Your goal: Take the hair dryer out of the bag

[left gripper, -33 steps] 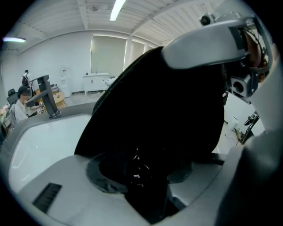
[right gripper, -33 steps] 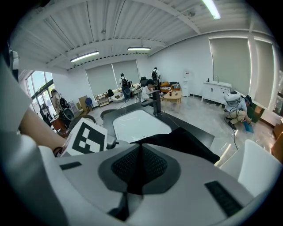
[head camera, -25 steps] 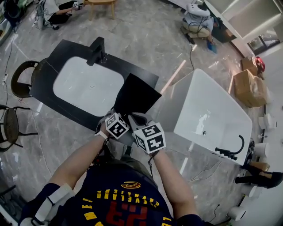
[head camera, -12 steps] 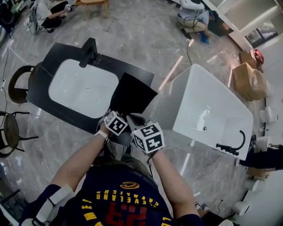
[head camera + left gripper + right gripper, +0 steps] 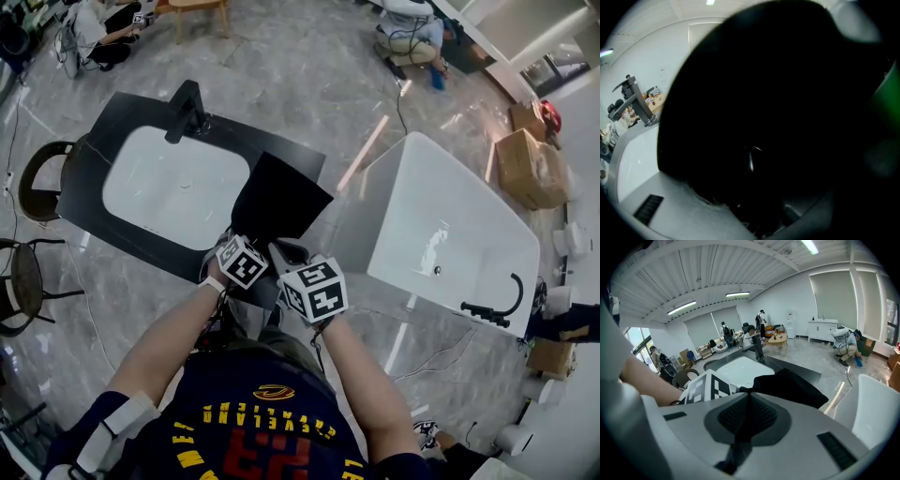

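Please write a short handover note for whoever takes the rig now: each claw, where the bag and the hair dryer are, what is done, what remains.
Right claw: shut on a fold of the black bag.
Left claw: pushed up against or into the bag. Its jaws are apart, though they have just been closing a little. The view is dark and nothing shows clearly between them.
Bag: lies over the near corner of the black sink counter.
Hair dryer: not visible, presumably still inside.
Done: bag gripped and reached.
Left: find the dryer, grip it, lift it out.
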Demonstrator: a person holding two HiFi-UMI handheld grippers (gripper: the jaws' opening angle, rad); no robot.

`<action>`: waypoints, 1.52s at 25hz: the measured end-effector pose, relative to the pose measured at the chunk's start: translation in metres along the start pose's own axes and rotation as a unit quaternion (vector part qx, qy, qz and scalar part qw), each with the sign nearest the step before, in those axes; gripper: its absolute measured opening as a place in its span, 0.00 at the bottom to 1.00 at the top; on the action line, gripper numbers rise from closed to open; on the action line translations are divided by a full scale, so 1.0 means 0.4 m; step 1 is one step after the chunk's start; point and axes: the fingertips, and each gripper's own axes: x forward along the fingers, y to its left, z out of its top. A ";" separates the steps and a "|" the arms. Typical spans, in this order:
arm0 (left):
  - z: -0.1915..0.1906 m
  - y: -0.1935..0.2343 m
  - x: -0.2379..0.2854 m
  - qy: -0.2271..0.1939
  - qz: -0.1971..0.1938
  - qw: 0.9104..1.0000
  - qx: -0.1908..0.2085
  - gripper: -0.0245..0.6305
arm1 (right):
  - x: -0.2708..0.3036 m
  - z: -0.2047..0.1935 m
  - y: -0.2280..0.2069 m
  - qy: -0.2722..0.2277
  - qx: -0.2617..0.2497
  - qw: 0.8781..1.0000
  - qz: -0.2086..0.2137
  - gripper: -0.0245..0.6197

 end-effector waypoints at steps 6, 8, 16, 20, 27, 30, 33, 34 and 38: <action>-0.026 -0.017 -0.049 -0.020 0.001 1.000 -0.016 0.40 | -0.008 -0.010 0.002 0.005 -0.005 1.000 -0.007 0.07; -0.036 -0.025 -0.066 -0.025 0.000 0.999 -0.021 0.40 | -0.004 -0.015 0.012 0.008 -0.011 1.000 -0.004 0.07; -0.098 -0.037 -0.137 -0.033 0.004 0.999 -0.041 0.40 | 0.023 -0.032 0.050 0.020 -0.030 0.999 0.000 0.07; -0.136 -0.052 -0.181 -0.034 0.004 0.998 -0.047 0.40 | 0.028 -0.042 0.046 0.028 -0.026 0.999 -0.010 0.07; -0.204 -0.100 -0.237 -0.033 -0.006 0.999 -0.041 0.40 | 0.042 -0.045 0.054 0.033 -0.030 0.999 -0.005 0.07; -0.217 -0.120 -0.252 -0.035 -0.010 0.999 -0.035 0.40 | 0.051 -0.042 0.079 0.035 -0.044 0.998 0.014 0.07; -0.230 -0.130 -0.268 -0.039 -0.010 0.998 -0.043 0.40 | 0.057 -0.042 0.110 0.037 -0.054 0.997 0.044 0.07; -0.234 -0.131 -0.272 -0.039 -0.009 0.998 -0.046 0.40 | 0.057 -0.042 0.116 0.035 -0.052 0.997 0.049 0.07; -0.255 -0.135 -0.292 -0.037 -0.007 0.998 -0.048 0.40 | 0.051 -0.041 0.129 0.023 -0.043 0.997 0.063 0.14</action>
